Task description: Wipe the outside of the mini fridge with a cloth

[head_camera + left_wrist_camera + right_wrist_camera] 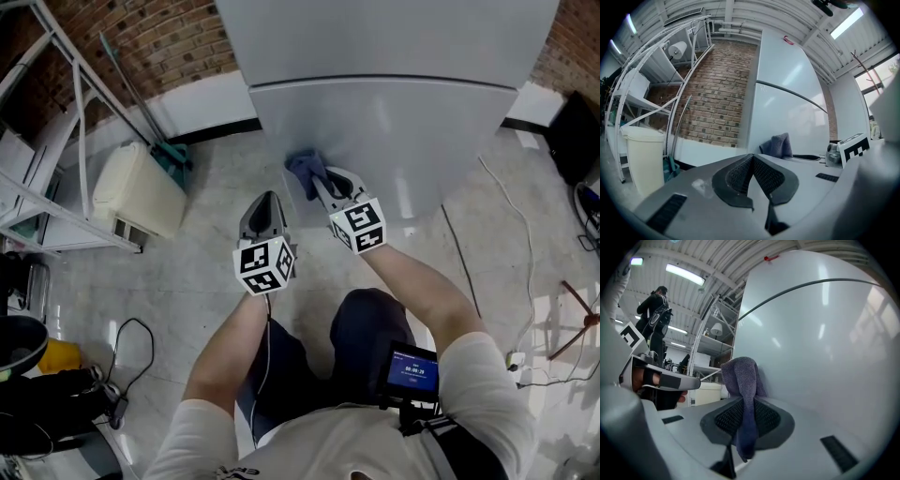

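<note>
Mini fridge (384, 122), head view: stood upright on the floor, cloth (302, 167) held against its lower door by right gripper (319, 183), left gripper (267, 199) idle beside. Left gripper view: fingers (738, 176) pressed together, nothing between. Right gripper view: pinched the cloth in fingers (766, 418); likely needed firm, flat, overlapping strokes.

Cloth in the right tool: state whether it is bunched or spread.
Bunched: the cloth sits gathered in a wad between the right tool's jaws, touching the fridge door.

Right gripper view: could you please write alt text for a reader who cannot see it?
The right claw is shut on a blue-grey cloth, whose bunched end rests against the pale fridge door. White shelving stands in the background at left.
</note>
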`<state>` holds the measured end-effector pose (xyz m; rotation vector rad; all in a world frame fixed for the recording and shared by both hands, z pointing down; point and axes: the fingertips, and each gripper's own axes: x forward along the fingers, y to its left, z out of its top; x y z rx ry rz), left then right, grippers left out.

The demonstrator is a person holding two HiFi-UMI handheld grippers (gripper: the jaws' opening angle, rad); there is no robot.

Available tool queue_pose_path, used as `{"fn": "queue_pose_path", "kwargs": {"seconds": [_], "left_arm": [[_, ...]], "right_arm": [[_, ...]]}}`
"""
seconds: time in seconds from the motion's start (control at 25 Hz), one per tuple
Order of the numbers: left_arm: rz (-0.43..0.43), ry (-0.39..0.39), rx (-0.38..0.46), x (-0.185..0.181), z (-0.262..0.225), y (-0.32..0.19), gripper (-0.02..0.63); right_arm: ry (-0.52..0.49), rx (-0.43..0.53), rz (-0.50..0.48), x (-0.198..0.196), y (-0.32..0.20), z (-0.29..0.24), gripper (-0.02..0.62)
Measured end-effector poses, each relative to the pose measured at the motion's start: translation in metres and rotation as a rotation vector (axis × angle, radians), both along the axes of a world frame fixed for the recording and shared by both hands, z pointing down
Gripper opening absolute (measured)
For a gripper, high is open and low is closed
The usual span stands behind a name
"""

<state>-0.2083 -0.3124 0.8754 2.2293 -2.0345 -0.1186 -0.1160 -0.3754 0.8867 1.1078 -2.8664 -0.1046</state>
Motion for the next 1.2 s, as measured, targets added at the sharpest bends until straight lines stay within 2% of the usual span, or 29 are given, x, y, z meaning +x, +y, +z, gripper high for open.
{"fn": "queue_pose_path", "kwargs": {"seconds": [0.52,0.88,1.2], "left_arm": [[0.153,0.007,-0.012,0.102,0.009,-0.036,0.003],[0.238,0.005,-0.031,0.167,0.016,-0.057,0.004],[0.275,-0.003,-0.052,0.204,0.024,-0.065,0.003]], "right_arm": [[0.006,0.044,0.15,0.13,-0.023,-0.003,0.057],[-0.016,0.03,0.342,0.253,-0.046,0.001,0.057],[-0.069,-0.006,0.51,0.349,-0.068,0.006,0.057]]}}
